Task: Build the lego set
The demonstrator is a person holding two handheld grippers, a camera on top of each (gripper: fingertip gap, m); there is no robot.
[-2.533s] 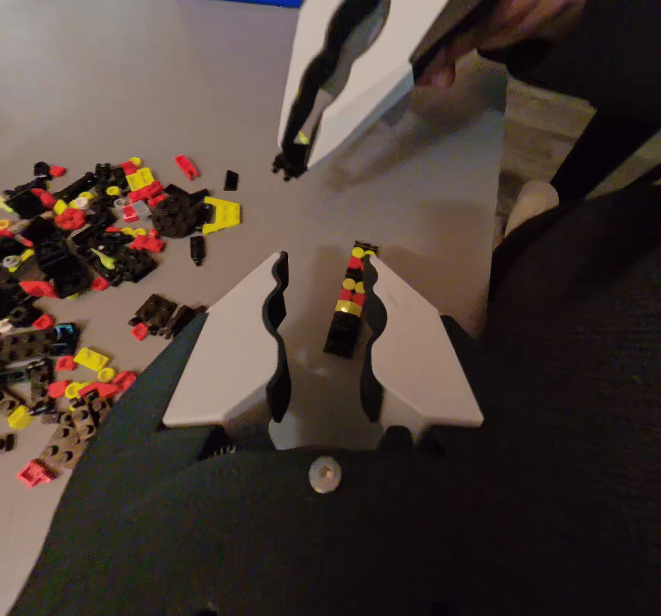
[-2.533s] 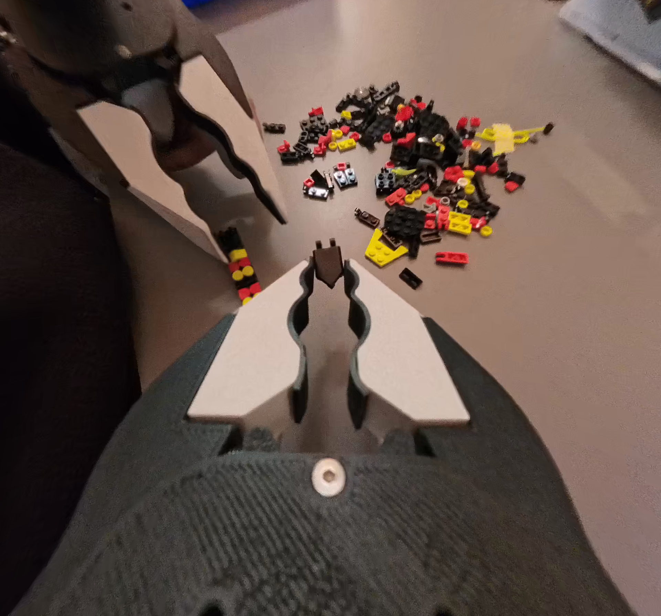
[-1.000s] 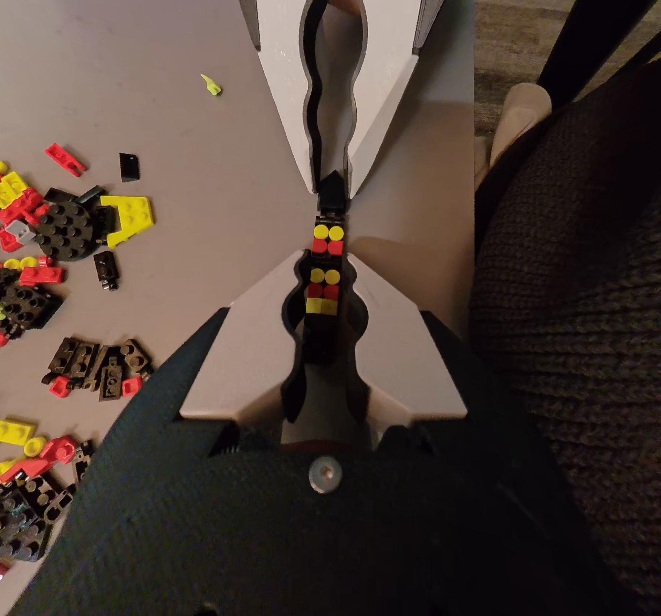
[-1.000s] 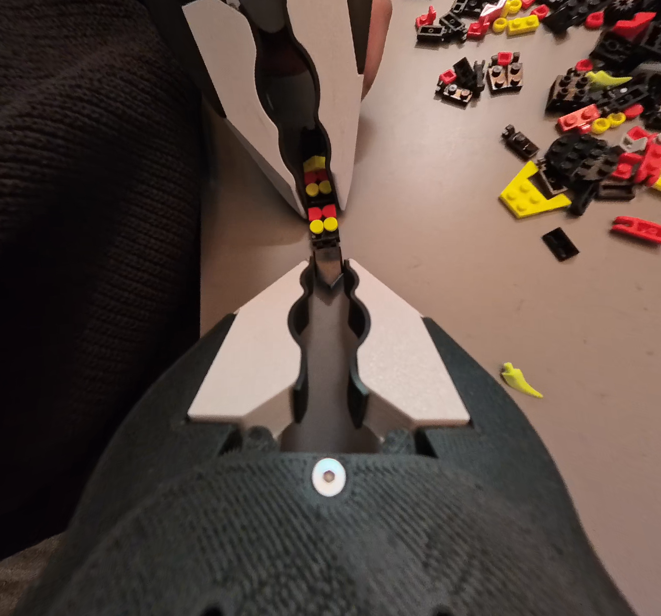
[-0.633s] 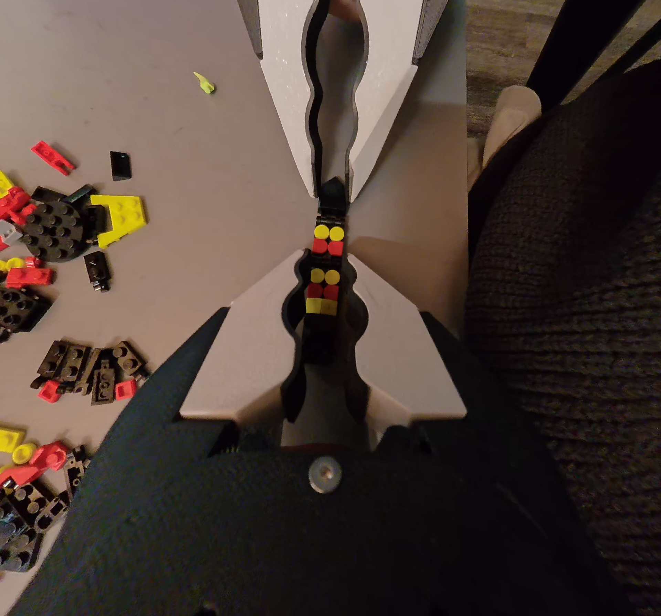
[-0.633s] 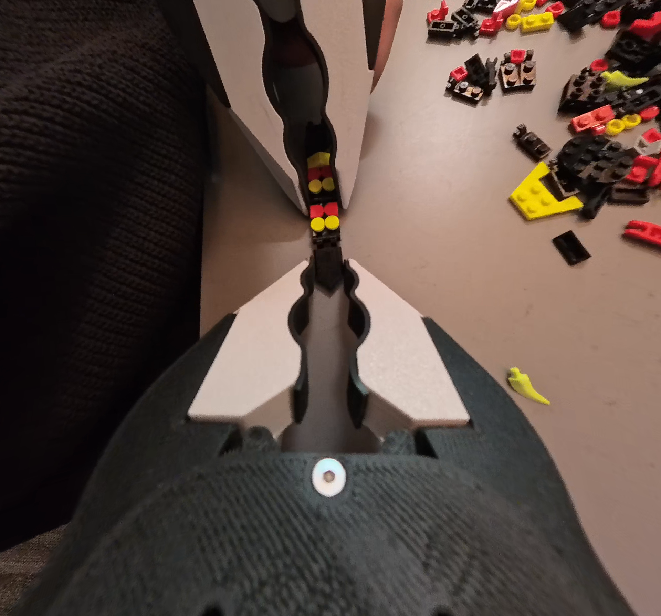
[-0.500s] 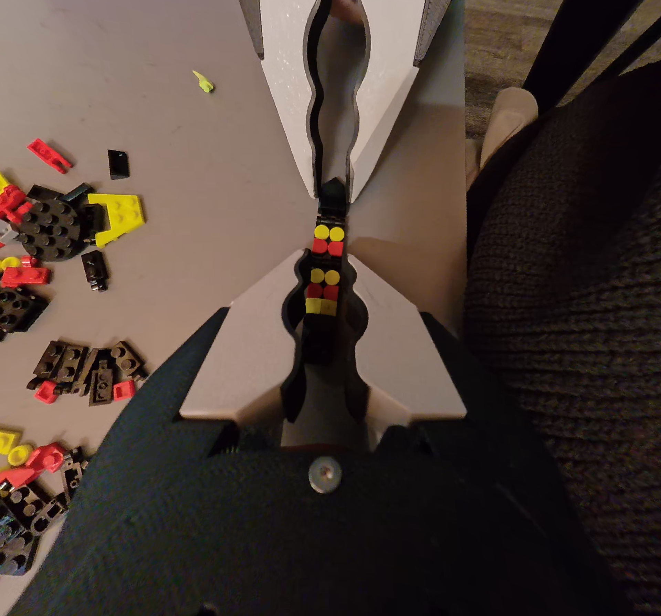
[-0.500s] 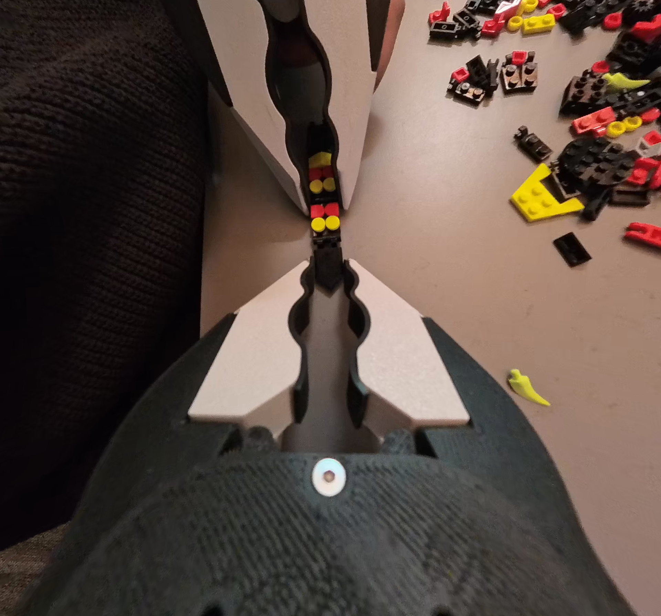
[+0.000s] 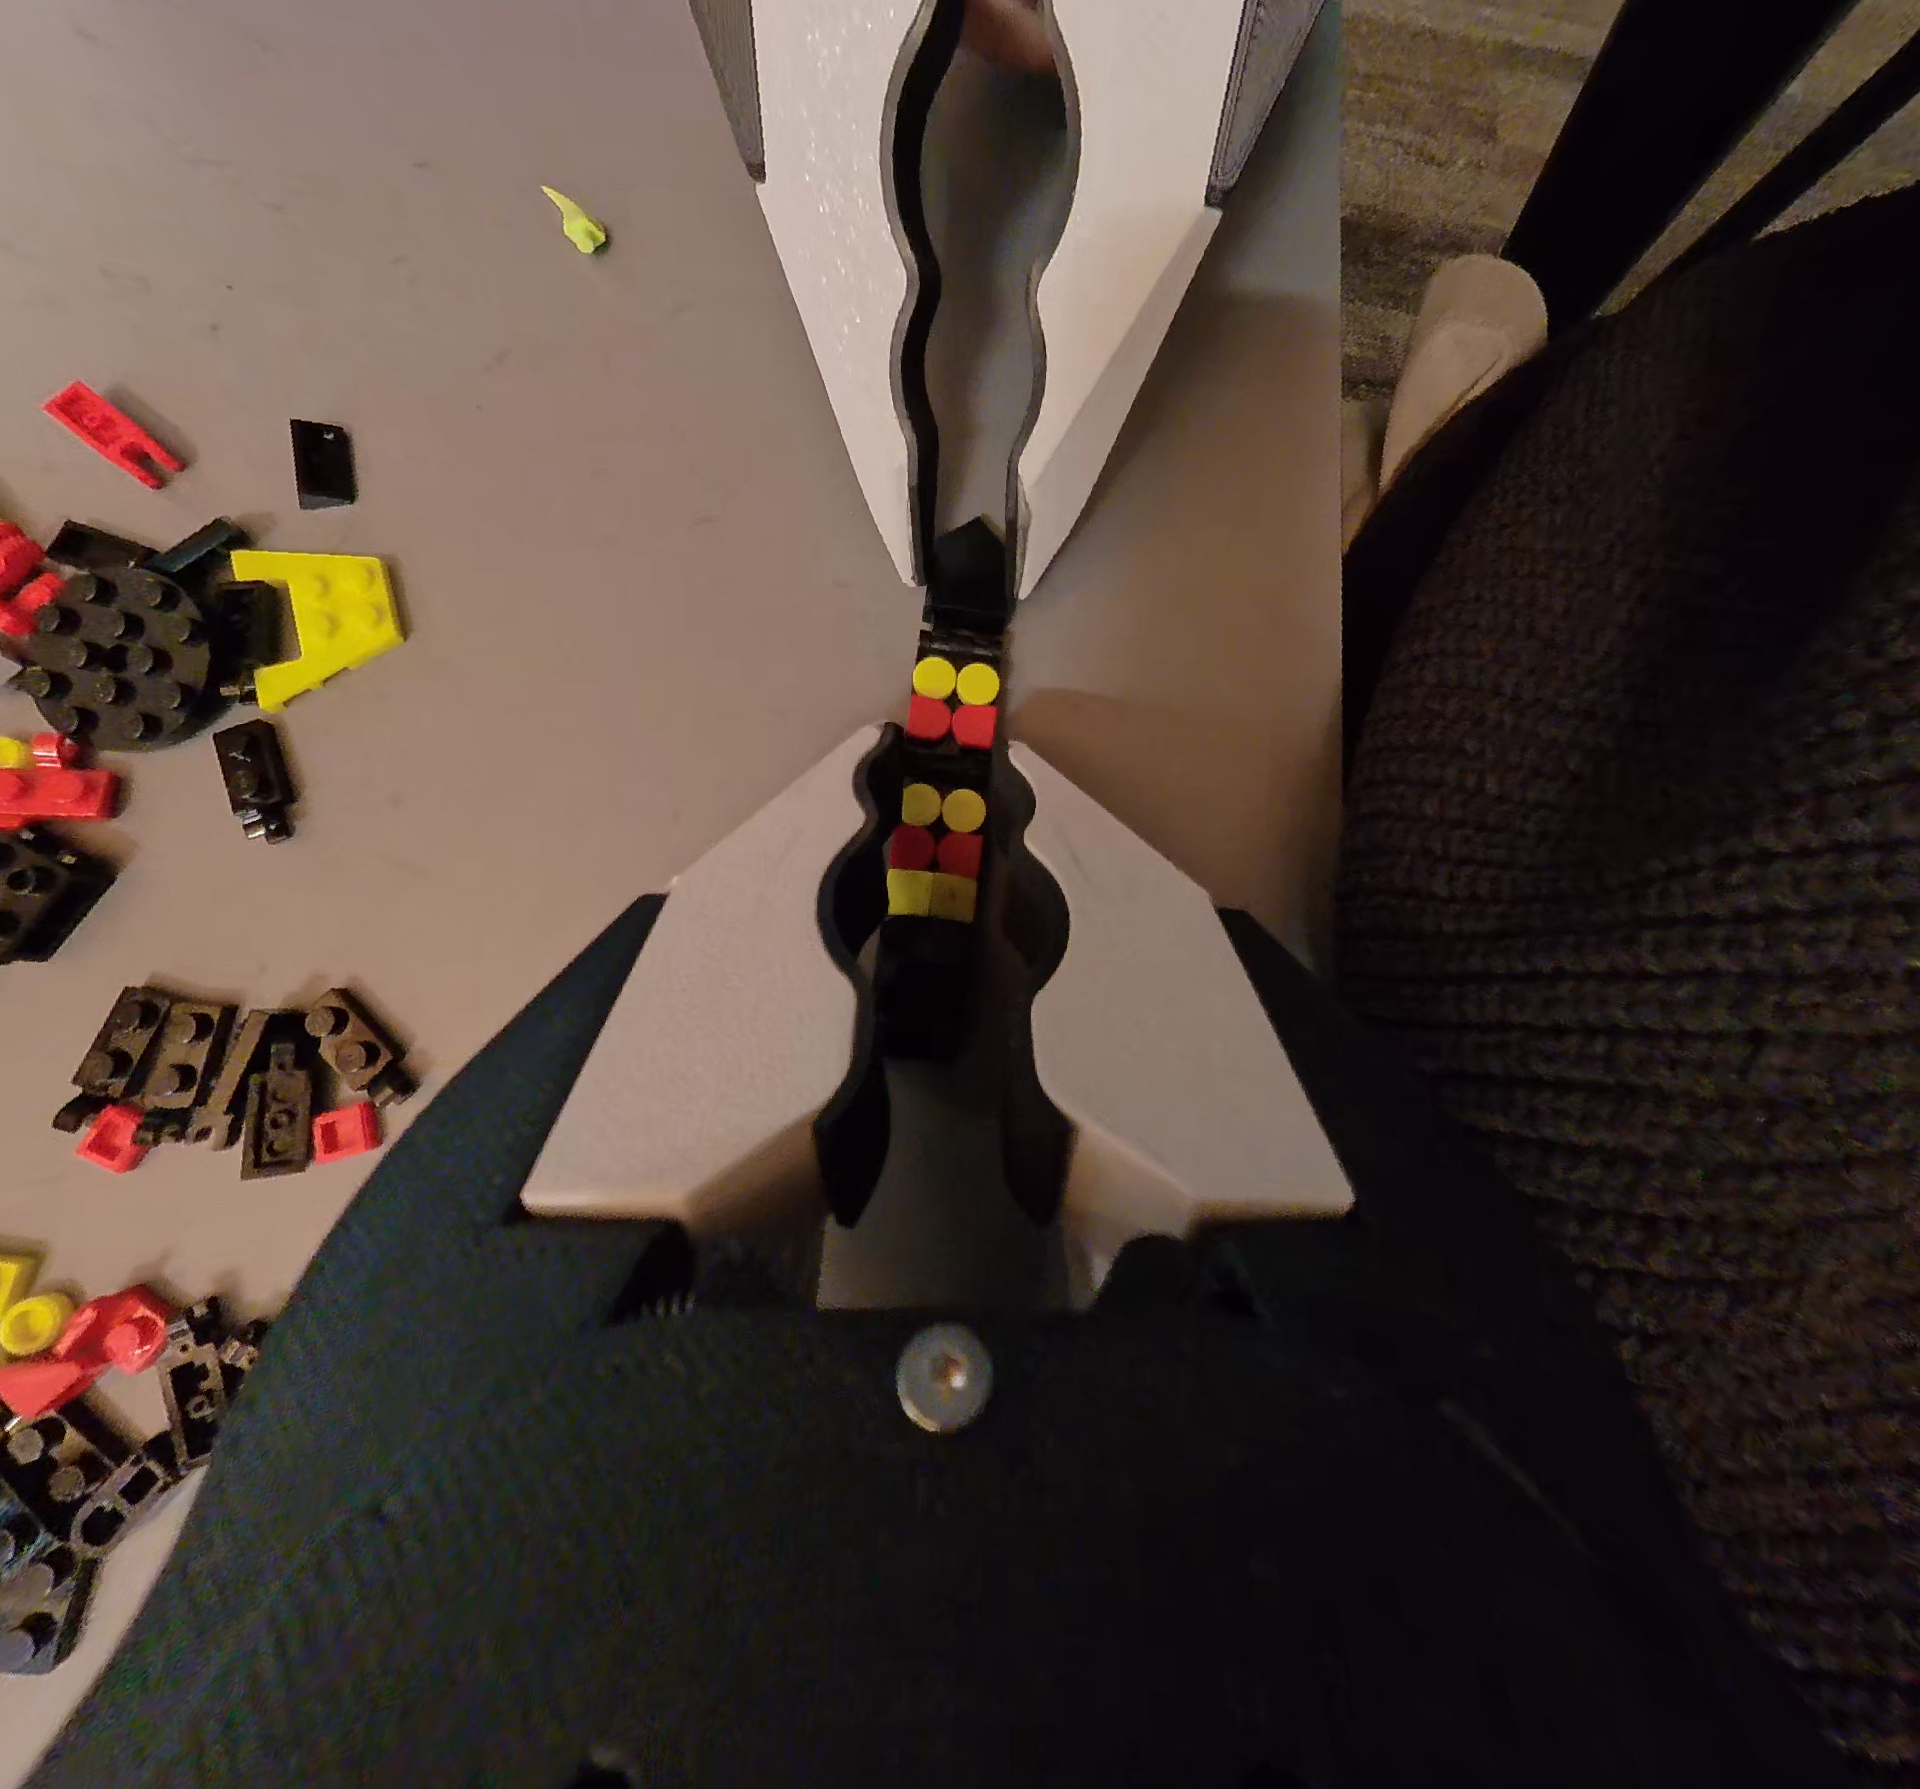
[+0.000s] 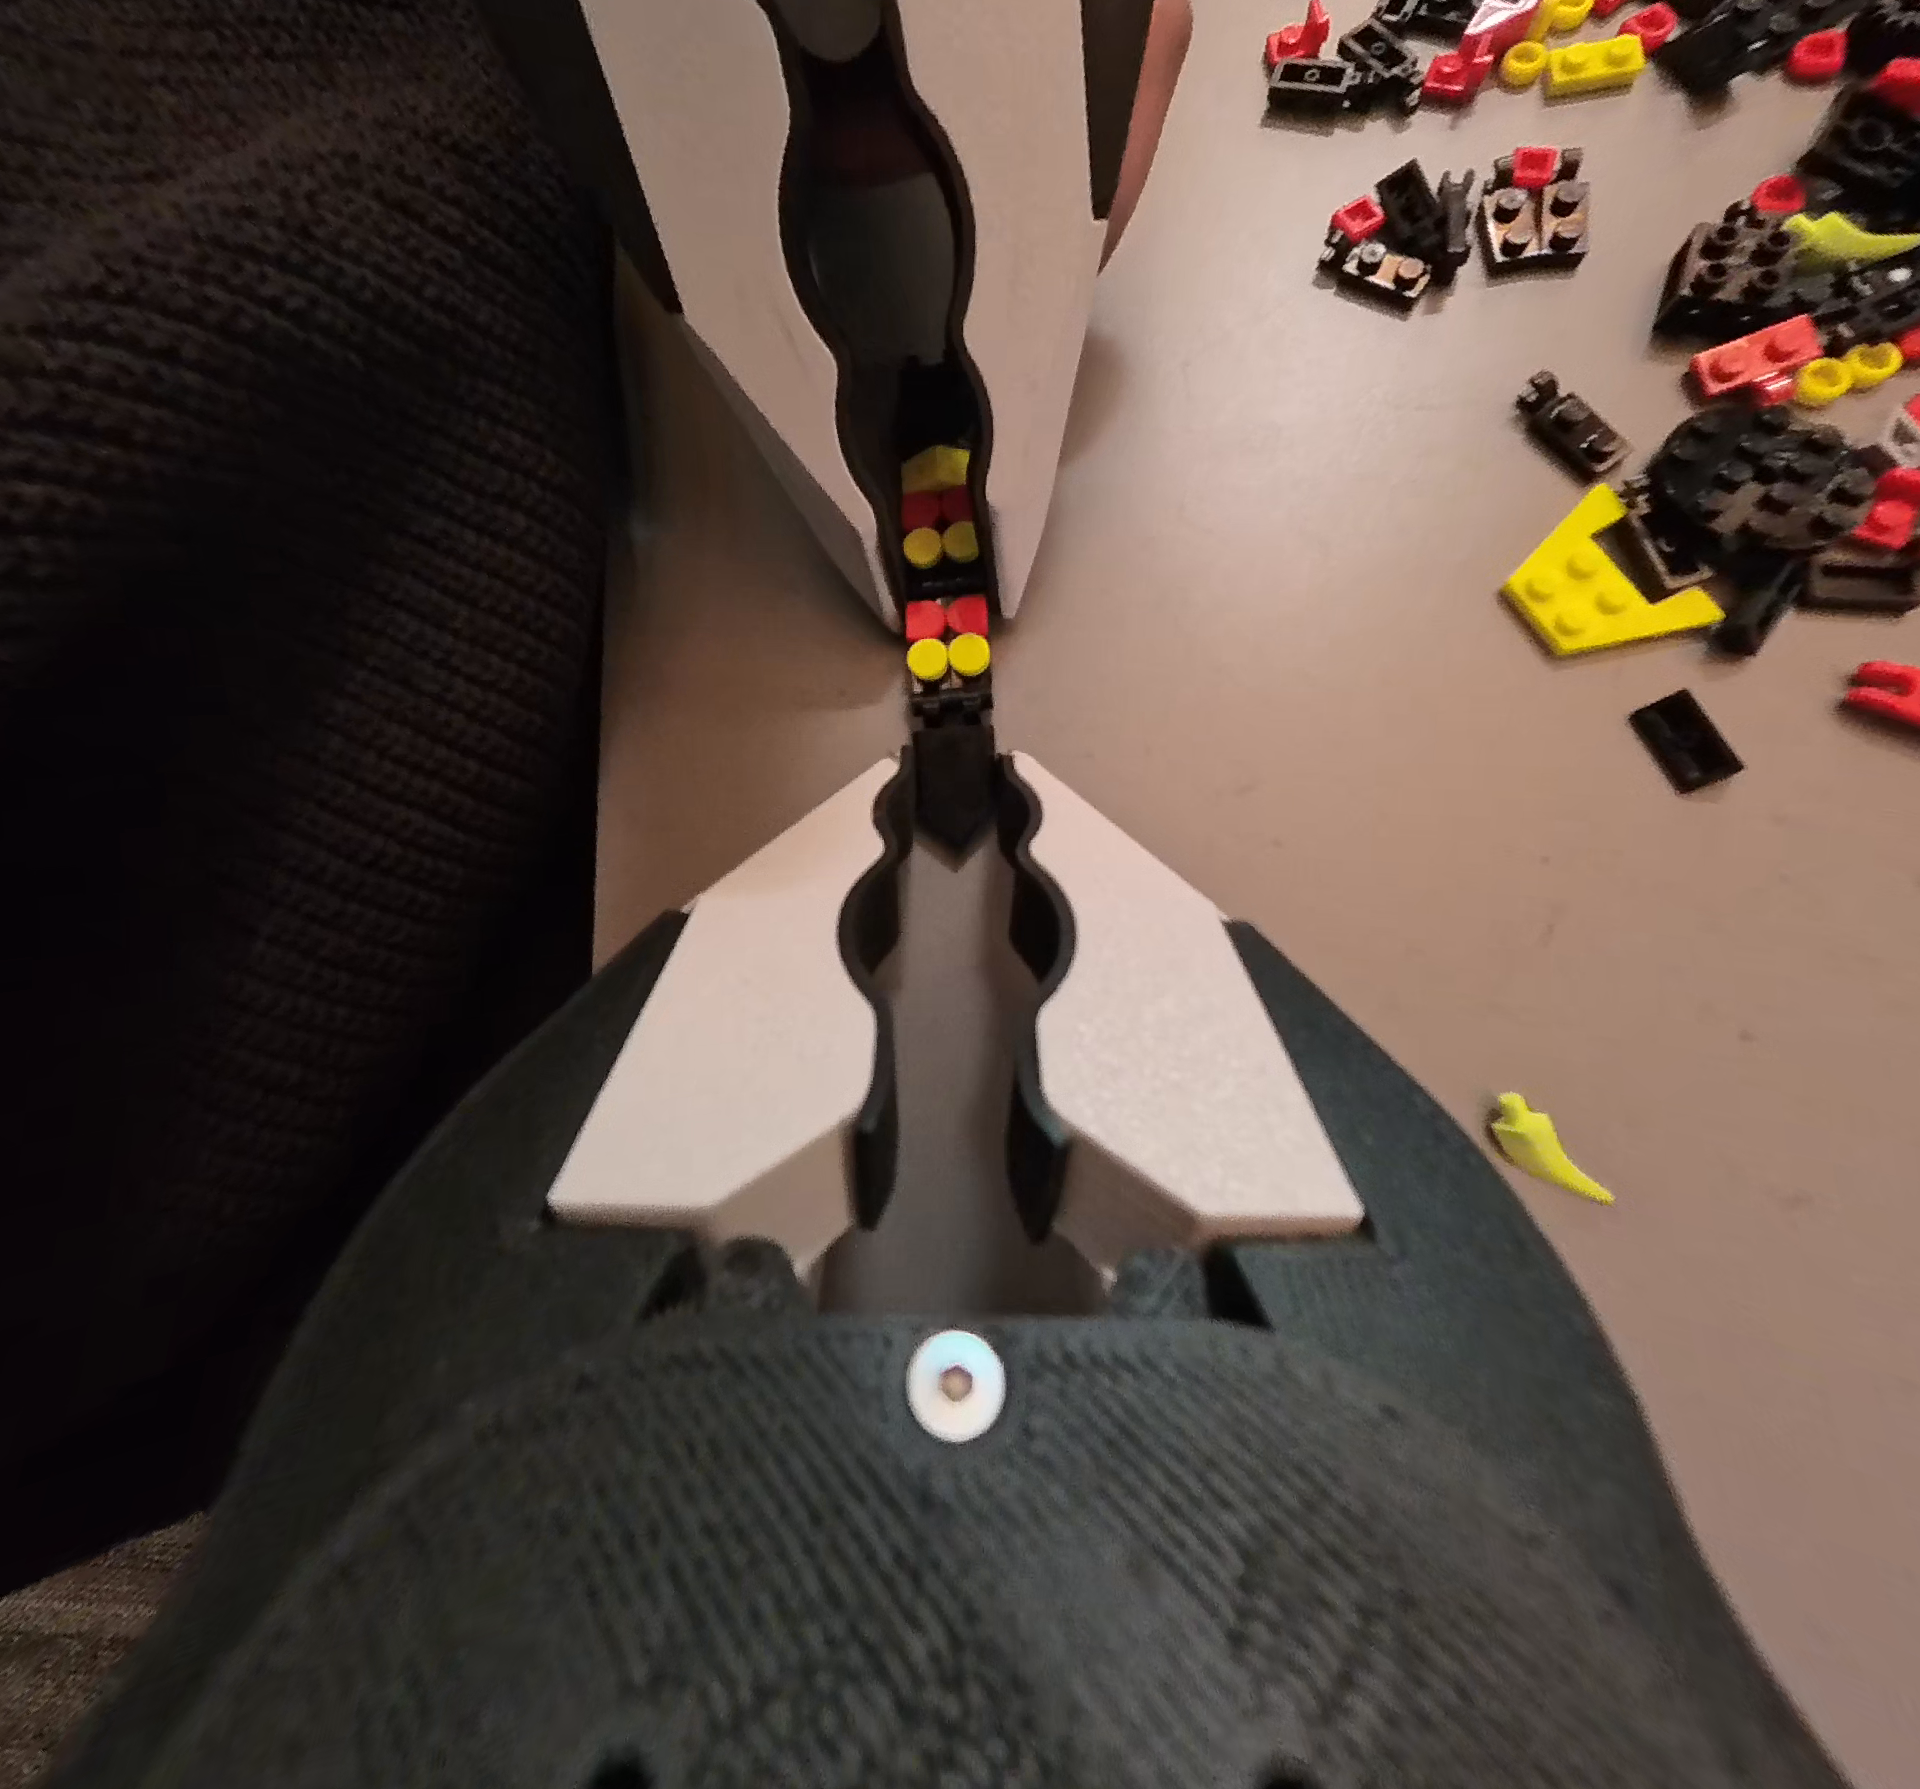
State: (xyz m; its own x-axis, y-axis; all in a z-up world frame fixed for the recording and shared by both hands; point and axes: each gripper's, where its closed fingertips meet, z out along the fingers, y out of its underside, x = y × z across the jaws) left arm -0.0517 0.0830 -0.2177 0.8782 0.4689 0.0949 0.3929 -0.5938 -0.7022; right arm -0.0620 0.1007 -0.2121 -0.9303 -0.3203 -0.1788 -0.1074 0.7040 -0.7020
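Black, narrow and studded with pairs of yellow and red rounds, the lego strip lies at mid-frame in the left wrist view, pinched between the left gripper fingers; its rear end sinks into shadow between them and is hard to make out. At its far tip a black pointed piece is nipped by the right gripper, which reaches down from the upper edge, cut off there. Both tools meet tip to tip above the grey table. Loose bricks scatter across the upper right of the right wrist view; a lime claw lies alone, lower right. Dark knit fabric fills its left side.
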